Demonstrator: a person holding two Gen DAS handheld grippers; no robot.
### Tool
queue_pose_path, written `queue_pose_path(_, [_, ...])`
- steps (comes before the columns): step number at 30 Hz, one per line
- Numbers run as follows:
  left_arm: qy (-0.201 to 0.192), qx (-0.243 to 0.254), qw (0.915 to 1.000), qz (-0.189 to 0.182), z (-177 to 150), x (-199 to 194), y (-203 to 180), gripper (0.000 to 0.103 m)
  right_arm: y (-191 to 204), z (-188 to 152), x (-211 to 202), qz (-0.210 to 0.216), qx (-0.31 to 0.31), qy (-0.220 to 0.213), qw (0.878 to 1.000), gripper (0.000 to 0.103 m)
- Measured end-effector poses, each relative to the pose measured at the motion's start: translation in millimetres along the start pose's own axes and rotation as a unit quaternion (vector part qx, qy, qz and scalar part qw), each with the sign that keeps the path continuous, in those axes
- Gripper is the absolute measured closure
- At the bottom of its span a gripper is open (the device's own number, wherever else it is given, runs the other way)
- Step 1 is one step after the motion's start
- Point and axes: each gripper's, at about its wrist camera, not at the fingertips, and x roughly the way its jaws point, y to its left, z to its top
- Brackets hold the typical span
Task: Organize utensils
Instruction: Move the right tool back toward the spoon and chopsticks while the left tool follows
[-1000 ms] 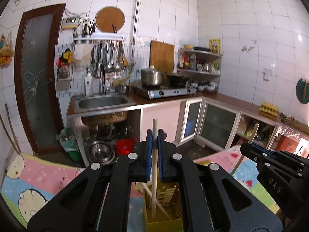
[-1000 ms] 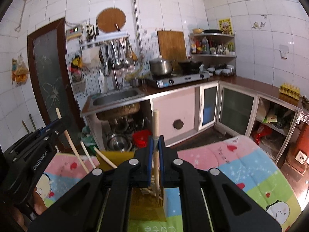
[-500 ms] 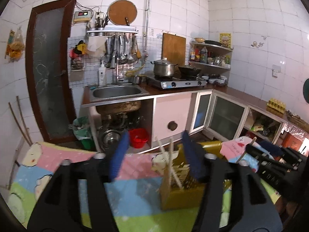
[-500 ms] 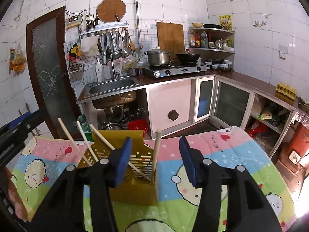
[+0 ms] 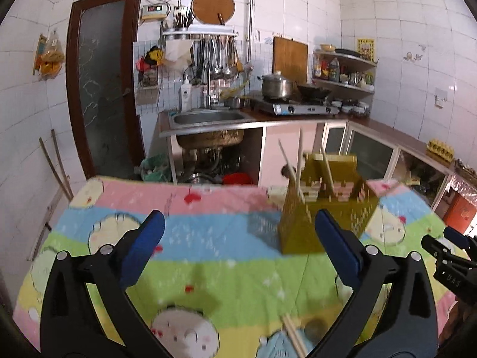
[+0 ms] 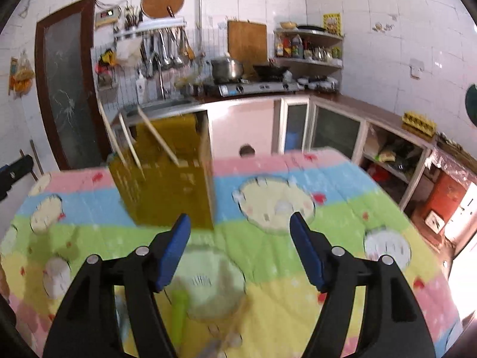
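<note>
- Left wrist view: my left gripper [image 5: 238, 250] hangs spread and empty over the blanket [image 5: 208, 256]; the yellow holder [image 5: 325, 205] near the far edge already carries chopsticks [image 5: 298, 161], one pair [image 5: 293, 338] lies at the near edge
- Right wrist view: my right gripper [image 6: 240, 249] is spread wide, empty, tilted down over a green-handled strainer [image 6: 202, 289], I judge that next
</note>
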Motion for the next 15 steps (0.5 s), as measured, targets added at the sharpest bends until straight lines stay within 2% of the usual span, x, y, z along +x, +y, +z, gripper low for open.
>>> queue_pose_path(7, [0.059,0.003,0.9982,0.006,-58.9,16.6,-10.2,0.006,-10.5,-65.2,19.1,-0.015,0.009,0.057,0.998,0.035])
queue_pose_path(11, [0.097,0.019,0.9951,0.010,-88.6,32.3,-17.6,0.006,-17.2,-84.7,32.5,-0.020,0.029,0.085,0.996,0.035])
queue_pose_path(15, [0.116,0.024,0.9929,0.011,-105.9,38.8,-21.5,0.006,-19.3,-93.5,41.7,-0.021,0.035,0.100,0.994,0.035])
